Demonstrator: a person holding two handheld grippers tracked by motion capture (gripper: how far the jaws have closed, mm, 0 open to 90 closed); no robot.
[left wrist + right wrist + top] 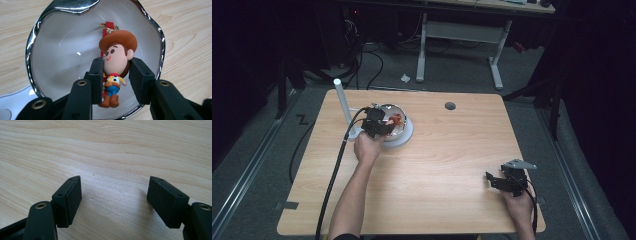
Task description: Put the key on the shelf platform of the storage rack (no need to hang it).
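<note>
no readable text, no labels

Left tongs [384, 121] over the bowl [404, 134]; right tongs [493, 180] rest on table [447, 165]

The high view looks forward and down on the whole wooden table [437, 165] from above; the left gripper view peers closely down into a chrome-rimmed bowl [160, 50], shared with the high view; the right gripper view skims low over bare tabletop.
</note>
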